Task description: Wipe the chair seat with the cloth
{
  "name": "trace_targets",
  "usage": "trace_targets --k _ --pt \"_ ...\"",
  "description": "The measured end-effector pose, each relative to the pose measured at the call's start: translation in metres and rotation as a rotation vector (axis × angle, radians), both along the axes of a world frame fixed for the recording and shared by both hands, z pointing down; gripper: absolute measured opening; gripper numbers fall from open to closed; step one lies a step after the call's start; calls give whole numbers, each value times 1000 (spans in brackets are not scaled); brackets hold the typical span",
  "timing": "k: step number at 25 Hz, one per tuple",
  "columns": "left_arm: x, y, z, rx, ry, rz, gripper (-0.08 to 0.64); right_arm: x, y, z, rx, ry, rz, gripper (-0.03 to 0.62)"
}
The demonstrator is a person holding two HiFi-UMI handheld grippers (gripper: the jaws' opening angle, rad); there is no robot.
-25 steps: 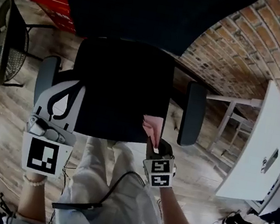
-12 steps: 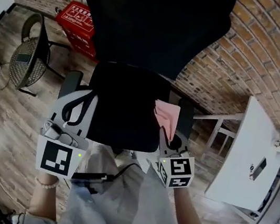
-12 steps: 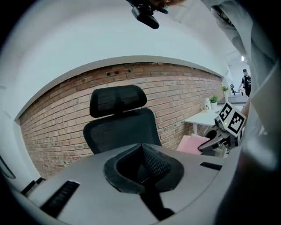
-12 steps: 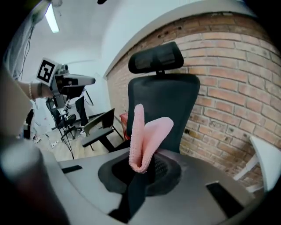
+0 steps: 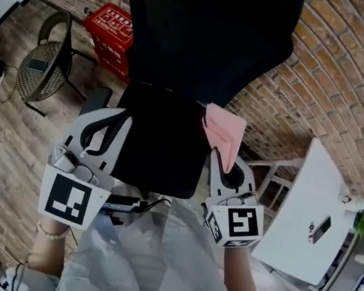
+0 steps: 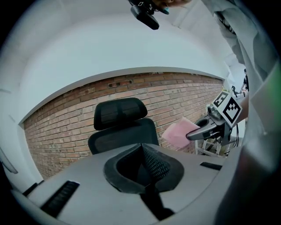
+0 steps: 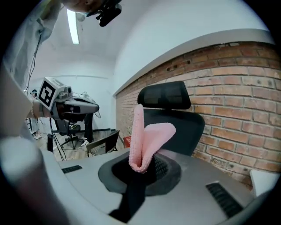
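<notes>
Cloth lower fold hidden in right hand-held gripper

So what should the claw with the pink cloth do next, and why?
Probably lower the right claw onto the chair seat, toward its middle. That claw is shut on the pink cloth, but the cloth sticks up in the air by the seat's right edge and does not seem to touch it, so wiping cannot start yet.
</notes>
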State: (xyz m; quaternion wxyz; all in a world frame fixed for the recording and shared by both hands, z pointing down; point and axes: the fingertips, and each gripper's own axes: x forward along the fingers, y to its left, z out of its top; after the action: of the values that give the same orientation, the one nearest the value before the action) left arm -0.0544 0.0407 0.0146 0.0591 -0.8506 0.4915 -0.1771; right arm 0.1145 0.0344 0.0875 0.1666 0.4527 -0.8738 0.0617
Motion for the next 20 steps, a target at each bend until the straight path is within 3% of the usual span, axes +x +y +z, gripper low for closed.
trace_targets --k 8,20 --pt "7 18 -10 -6 49 -24 18 -1 9 -22 41 -34 -12 54" --pt "9 16 -4 -11 24 -15 18 -14 10 -19 36 -39 -51 53"
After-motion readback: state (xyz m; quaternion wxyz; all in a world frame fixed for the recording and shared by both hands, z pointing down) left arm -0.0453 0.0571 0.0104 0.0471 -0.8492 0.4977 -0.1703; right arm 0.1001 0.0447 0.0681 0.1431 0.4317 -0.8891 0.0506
